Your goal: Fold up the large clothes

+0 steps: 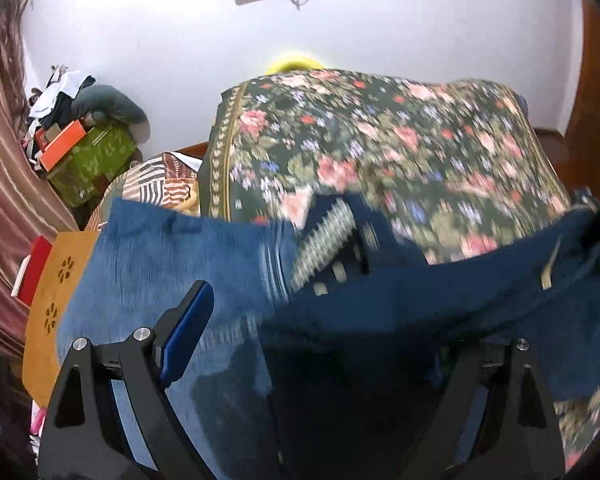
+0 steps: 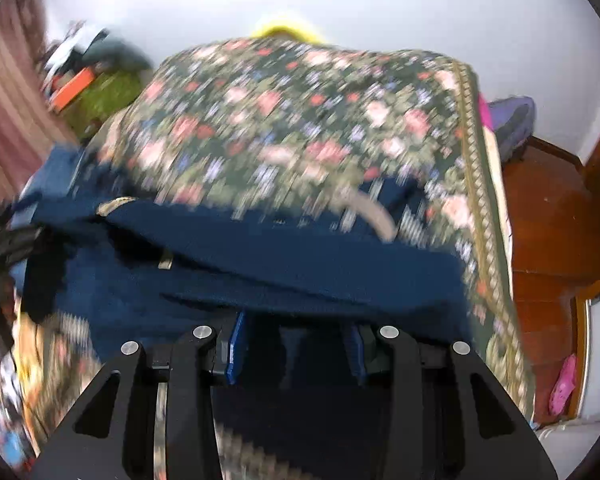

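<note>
Garment (image 2: pixel 260 276) edge near bedspread (image 2: pixel 300 120) border.

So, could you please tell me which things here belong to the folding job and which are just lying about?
Belongs to the job:
- blue garment, spread on the floral bedspread
- left gripper, jaws wide
- right gripper, fingers hidden under blue cloth

Just lying about:
- orange box
- green bag
- grey cushion
- pink slipper
</note>
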